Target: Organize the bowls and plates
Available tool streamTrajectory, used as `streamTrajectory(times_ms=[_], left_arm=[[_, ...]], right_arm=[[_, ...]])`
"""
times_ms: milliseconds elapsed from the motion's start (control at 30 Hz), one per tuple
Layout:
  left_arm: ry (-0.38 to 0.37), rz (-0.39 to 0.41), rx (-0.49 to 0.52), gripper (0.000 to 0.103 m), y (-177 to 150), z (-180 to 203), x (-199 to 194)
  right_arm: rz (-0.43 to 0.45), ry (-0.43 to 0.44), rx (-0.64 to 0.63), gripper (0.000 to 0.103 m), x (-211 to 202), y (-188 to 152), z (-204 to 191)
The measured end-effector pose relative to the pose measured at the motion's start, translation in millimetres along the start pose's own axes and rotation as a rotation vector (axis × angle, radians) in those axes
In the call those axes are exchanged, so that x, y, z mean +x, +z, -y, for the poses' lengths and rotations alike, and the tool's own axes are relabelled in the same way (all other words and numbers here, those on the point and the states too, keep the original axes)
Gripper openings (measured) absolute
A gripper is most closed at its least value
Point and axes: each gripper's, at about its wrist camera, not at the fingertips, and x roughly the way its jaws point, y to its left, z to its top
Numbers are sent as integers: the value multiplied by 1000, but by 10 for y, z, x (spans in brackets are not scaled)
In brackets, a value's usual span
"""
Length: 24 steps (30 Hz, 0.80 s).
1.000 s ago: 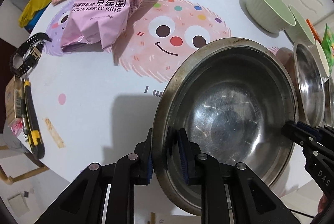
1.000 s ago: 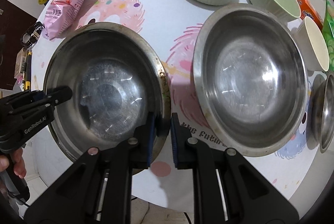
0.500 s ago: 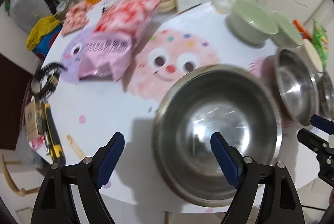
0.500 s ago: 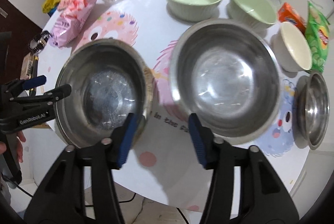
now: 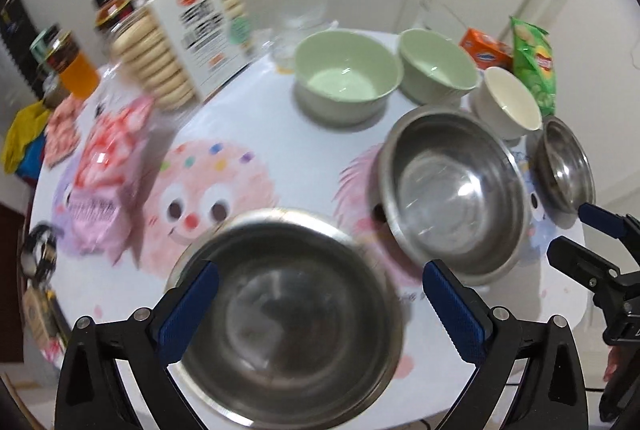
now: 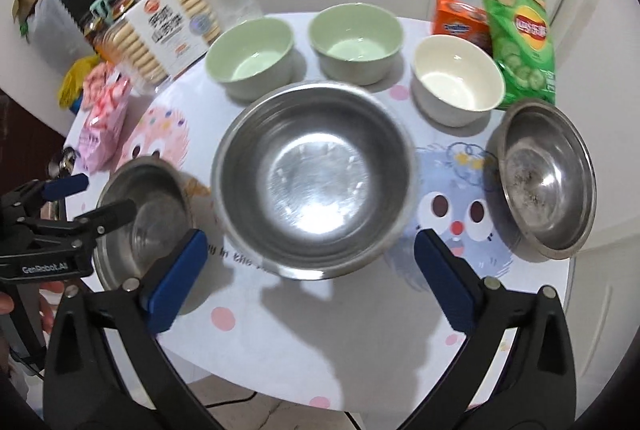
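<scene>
Three steel bowls stand on the round table: a large one [image 5: 288, 314] at the front left, a second [image 6: 316, 181] in the middle and a small one [image 6: 548, 177] at the right. Behind them are two green bowls [image 6: 250, 57] [image 6: 356, 39] and a white bowl [image 6: 458, 81]. My left gripper [image 5: 318, 274] hovers above the large bowl with its jaws opening wide and the pads clear of the rim. My right gripper [image 6: 310, 242] hangs over the middle bowl's near side, jaws opening too, with nothing gripped.
A pink snack bag [image 5: 104, 181], a biscuit pack [image 5: 176, 45] and orange drink bottles [image 5: 74, 65] crowd the back left. A glass [image 6: 234, 3] stands behind the green bowls. A green crisp bag [image 6: 520, 37] and an orange box [image 6: 460, 19] sit at the back right. The table edge [image 6: 320, 386] is close below.
Both grippers were shut on opposite sides of the large steel bowl's rim. They have let go, opened wide and lifted back from the table. The bowl now rests at the front left.
</scene>
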Motion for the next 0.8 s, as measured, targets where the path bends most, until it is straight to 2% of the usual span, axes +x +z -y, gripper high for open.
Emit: streamTrajectory(times_ms=[133, 233, 400, 467, 533, 633, 667, 733, 800], left_arm=[[-48, -20, 18, 103, 191, 166, 108], [-18, -3, 46, 103, 341, 309, 205], [-6, -42, 102, 103, 505, 493, 457], [-1, -59, 100, 103, 554, 522, 554], [2, -84, 94, 101, 595, 532, 652], [-9, -116, 94, 94, 636, 553, 774], [-10, -127, 98, 90, 645, 564, 813], [-3, -152, 105, 77, 665, 594, 906], [9, -173, 99, 62, 669, 590, 973]], right_arm=[[-4, 4, 60, 103, 21, 43, 243], [-32, -73, 88, 103, 114, 80, 364], [-46, -41, 156, 102, 313, 119, 557], [-58, -34, 160, 95, 397, 140, 591], [-76, -30, 172, 94, 475, 151, 625], [-98, -27, 204, 92, 589, 158, 700], [-105, -26, 210, 86, 623, 163, 720], [-133, -27, 222, 75, 714, 178, 760], [-148, -27, 244, 71, 763, 178, 799]])
